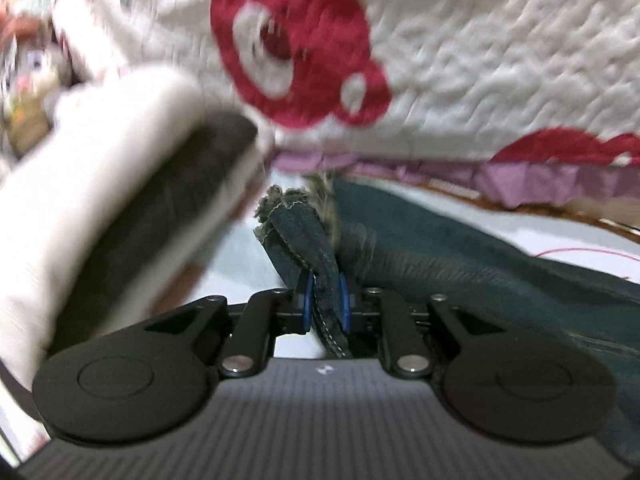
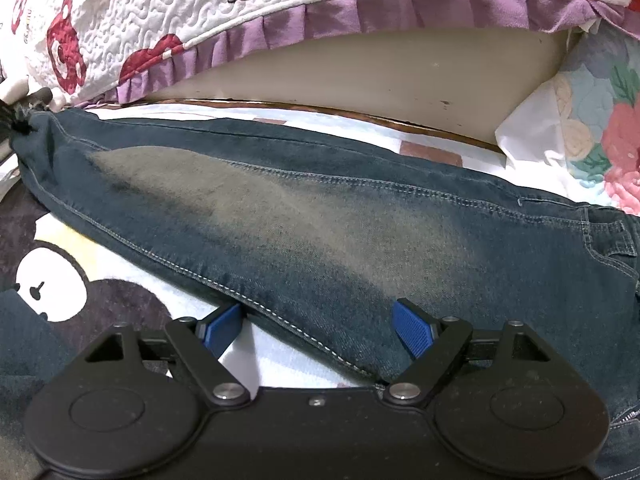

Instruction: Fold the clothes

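A pair of dark blue jeans (image 2: pixel 304 216) lies stretched across a printed bedsheet (image 2: pixel 120 276), its frayed leg hem at the far left and its waist at the right. My left gripper (image 1: pixel 325 300) is shut on the frayed hem (image 1: pixel 298 224) of the jeans (image 1: pixel 460 264), with the denim pinched between the blue pads (image 1: pixel 343 300). My right gripper (image 2: pixel 320 324) is open at the thigh, its jaws straddling the stitched lower edge of the leg. The left gripper shows as a small dark shape (image 2: pixel 16 120) at the far left of the right wrist view.
A white quilt (image 2: pixel 168 8) with red bear prints and a purple frill hangs over the bed's far side, above a beige board (image 2: pixel 360 76). A floral pillow (image 2: pixel 604 120) lies at the right. A white and dark padded object (image 1: pixel 132 208) is close on the left.
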